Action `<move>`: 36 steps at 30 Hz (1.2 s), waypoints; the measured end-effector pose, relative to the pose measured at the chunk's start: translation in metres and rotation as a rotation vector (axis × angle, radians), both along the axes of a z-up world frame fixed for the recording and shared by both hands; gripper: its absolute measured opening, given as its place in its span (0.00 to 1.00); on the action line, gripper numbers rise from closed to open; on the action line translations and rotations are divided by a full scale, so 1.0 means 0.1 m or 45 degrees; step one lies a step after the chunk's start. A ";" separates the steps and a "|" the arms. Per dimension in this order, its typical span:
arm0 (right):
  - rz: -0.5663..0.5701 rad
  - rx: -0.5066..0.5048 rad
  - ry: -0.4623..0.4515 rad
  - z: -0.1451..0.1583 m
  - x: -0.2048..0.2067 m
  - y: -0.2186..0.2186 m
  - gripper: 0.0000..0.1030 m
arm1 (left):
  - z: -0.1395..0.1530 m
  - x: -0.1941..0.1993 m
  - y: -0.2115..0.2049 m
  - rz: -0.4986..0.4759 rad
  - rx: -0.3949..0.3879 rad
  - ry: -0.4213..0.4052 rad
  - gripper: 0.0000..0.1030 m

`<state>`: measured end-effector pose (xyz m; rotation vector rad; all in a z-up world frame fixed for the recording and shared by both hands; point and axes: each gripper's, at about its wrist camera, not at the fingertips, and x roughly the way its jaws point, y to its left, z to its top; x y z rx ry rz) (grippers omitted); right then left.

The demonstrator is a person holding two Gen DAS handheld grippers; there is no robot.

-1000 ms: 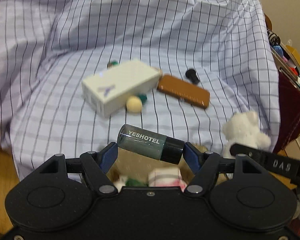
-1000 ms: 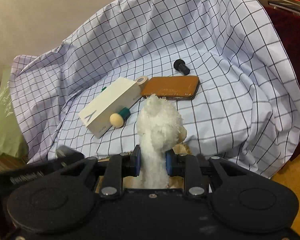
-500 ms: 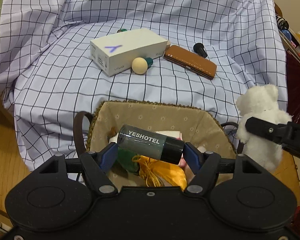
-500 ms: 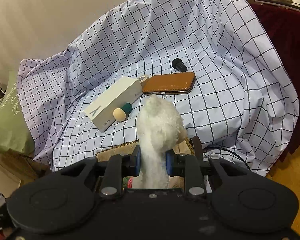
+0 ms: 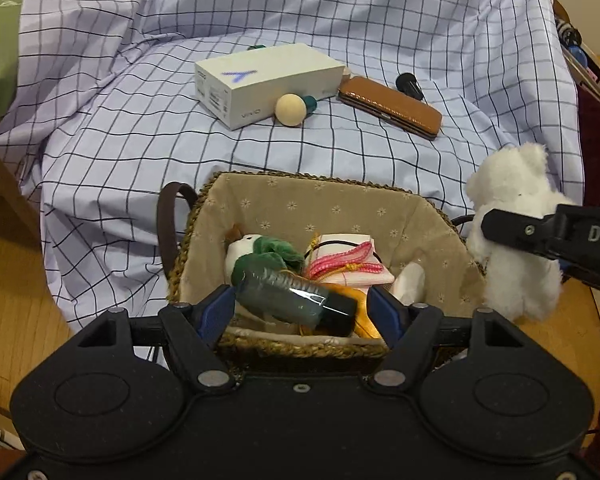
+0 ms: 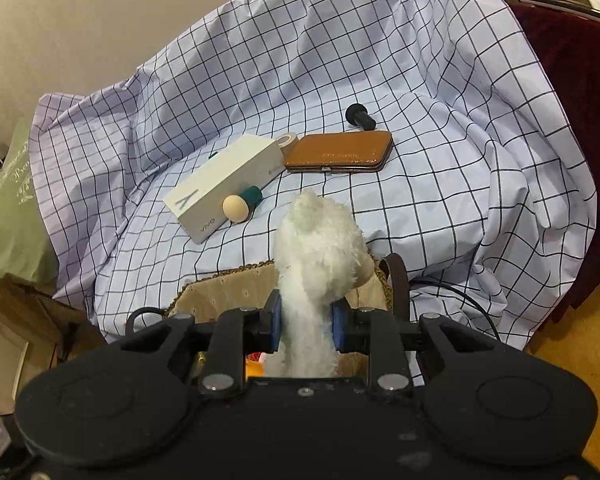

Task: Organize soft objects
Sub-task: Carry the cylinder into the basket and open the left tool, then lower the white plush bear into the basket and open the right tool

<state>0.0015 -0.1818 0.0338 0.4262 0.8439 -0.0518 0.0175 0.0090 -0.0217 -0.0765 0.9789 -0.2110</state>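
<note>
Soft toys are the matter here, and one of them, a white plush bear [image 6: 320,256], is clamped narrowly between the blue pads of the right gripper [image 6: 306,326], which pinches its lower body while the head stands up beyond the fingertips. In the left wrist view the same bear [image 5: 512,236] hangs at the right edge of the woven basket [image 5: 300,348], just outside its rim.

Nearest in the left view, the left gripper [image 5: 302,310] has its jaws opening; a small dark bottle [image 5: 296,300] lies tilted between them, its clear end by the left pad and its black cap clear of the right pad, over the near part of the basket.

Inside the fabric-lined basket, from left to right, lie a green and white plush toy [image 5: 260,250], a pink and white pouch [image 5: 348,266] and a yellow cloth [image 5: 364,312], partly hidden behind the bottle.

Farther off, on the checked sheet [image 5: 140,128], stand a white box [image 5: 264,80], a wooden ball with a teal end [image 5: 292,109] touching its near side, a brown leather case [image 5: 392,106] just to the right, and a small black cylinder [image 5: 409,83] beyond the case.
</note>
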 end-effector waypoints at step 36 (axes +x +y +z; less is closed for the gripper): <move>0.044 -0.126 0.055 -0.07 0.04 0.10 0.46 | 0.07 -0.09 0.06 0.087 0.094 -0.081 0.86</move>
